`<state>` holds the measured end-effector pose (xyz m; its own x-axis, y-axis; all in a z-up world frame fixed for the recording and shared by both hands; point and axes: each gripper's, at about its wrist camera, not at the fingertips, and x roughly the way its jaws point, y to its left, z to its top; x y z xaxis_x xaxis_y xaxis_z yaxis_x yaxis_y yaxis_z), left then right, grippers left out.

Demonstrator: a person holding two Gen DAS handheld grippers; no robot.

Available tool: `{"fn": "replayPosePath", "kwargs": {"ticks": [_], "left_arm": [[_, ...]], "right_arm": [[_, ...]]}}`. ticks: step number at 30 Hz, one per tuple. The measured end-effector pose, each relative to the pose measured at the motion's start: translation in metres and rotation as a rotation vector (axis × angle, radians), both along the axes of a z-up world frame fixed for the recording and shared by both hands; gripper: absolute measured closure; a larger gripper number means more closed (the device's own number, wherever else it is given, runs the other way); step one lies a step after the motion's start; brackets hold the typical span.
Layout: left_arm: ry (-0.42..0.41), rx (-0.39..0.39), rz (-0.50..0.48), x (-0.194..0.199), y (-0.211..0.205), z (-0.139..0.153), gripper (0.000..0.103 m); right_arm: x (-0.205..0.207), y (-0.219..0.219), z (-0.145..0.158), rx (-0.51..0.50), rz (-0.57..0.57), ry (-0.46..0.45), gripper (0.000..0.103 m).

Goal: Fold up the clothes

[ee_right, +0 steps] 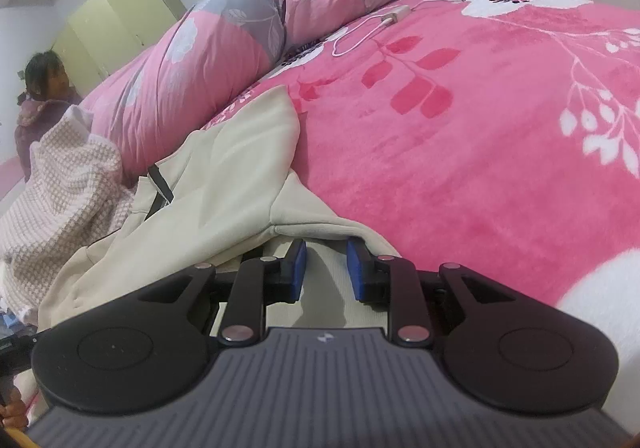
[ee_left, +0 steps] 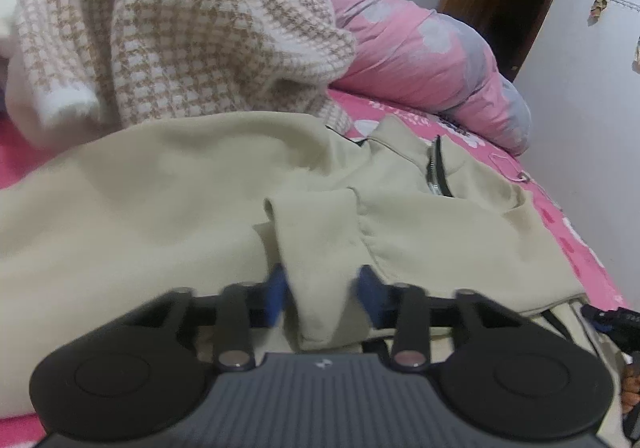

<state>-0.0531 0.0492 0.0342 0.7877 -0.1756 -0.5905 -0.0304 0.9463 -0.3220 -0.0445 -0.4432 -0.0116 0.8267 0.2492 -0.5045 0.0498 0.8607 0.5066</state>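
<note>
A cream zip-up garment (ee_left: pixel 160 188) lies spread on the pink bed, its dark zip (ee_left: pixel 434 168) showing near the collar. My left gripper (ee_left: pixel 322 284) is shut on a raised fold of that cream cloth, which stands between the blue pads (ee_left: pixel 276 288). In the right wrist view the same garment (ee_right: pixel 224 184) runs off to the left. My right gripper (ee_right: pixel 326 256) holds its edge. Ribbed cream cloth fills the narrow gap between the blue pads (ee_right: pixel 298 268), and the hem drapes over the fingertips and hides them.
A beige-and-white checked sweater (ee_left: pixel 168 32) is heaped behind the cream garment. A rolled pink-and-grey quilt (ee_right: pixel 224 48) lies along the bed's far side. A white charger cable (ee_right: pixel 372 32) rests on the pink flowered blanket (ee_right: pixel 460 168). A person (ee_right: pixel 40 96) stands by a pale wardrobe (ee_right: pixel 120 12).
</note>
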Motion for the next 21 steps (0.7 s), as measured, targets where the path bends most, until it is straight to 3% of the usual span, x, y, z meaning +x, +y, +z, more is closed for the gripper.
{"fn": "replayPosePath", "kwargs": {"ticks": [1,3,7,10,12,14,15,18,21], "left_arm": [[-0.004,-0.006,-0.001,0.0,0.001,-0.001,0.089],[-0.01,-0.016,-0.002,0.0,0.004,-0.003,0.095],[-0.008,0.004,0.04,-0.002,0.004,0.004,0.1],[0.004,0.036,0.046,-0.007,0.001,0.006,0.1],[0.01,0.075,0.032,-0.011,-0.004,0.006,0.1],[0.025,0.103,0.02,-0.013,-0.006,0.004,0.099],[0.038,0.117,0.024,-0.014,-0.005,0.005,0.092],[0.057,0.108,0.068,-0.023,0.005,0.016,0.085],[-0.009,0.229,0.174,-0.041,0.005,0.03,0.074]], "right_arm": [[0.0,0.001,0.0,-0.006,0.0,0.001,0.082],[0.0,0.002,0.001,-0.013,0.0,0.002,0.082],[0.003,0.009,0.007,-0.068,-0.002,0.034,0.082],[0.012,0.026,0.036,-0.25,0.053,0.105,0.081],[0.014,0.028,0.06,-0.301,0.083,0.076,0.081],[0.026,0.027,0.081,-0.323,0.086,0.045,0.081],[0.032,0.026,0.092,-0.333,0.087,0.03,0.081],[0.064,0.025,0.108,-0.356,0.087,0.024,0.081],[0.102,0.031,0.106,-0.367,0.131,0.046,0.085]]}}
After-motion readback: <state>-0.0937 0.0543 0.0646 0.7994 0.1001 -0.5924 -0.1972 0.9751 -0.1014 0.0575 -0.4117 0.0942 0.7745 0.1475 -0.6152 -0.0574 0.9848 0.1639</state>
